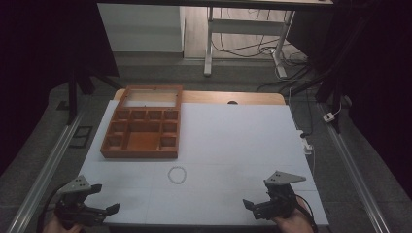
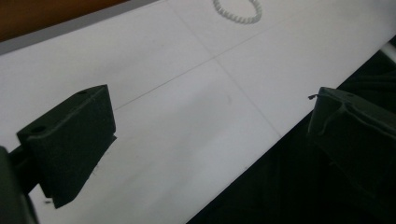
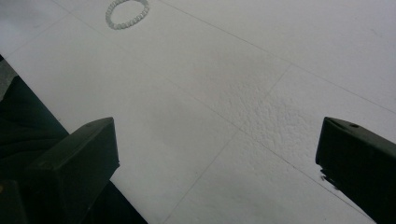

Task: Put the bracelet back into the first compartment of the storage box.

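1. Down at the near corners of the white table [image 1: 228, 131], the left gripper [image 1: 99, 199] and right gripper [image 1: 250, 204] both sit with jaws spread wide, holding nothing.
2. Between them, farther in, lies a white bead bracelet [image 1: 177, 174], just short of the wooden compartment box [image 1: 143, 128].

White table [image 1: 233, 141]: wooden box [image 1: 142, 128], bracelet [image 1: 177, 174]

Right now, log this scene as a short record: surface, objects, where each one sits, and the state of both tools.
surface: white table cover
box: open wooden compartment box, far left, lid raised at the back, compartments look empty
bracelet: white bead bracelet, flat on the cover, in front of the box, apart from it
left tool: near left edge, jaws open, holding nothing
right tool: near right edge, jaws open, holding nothing
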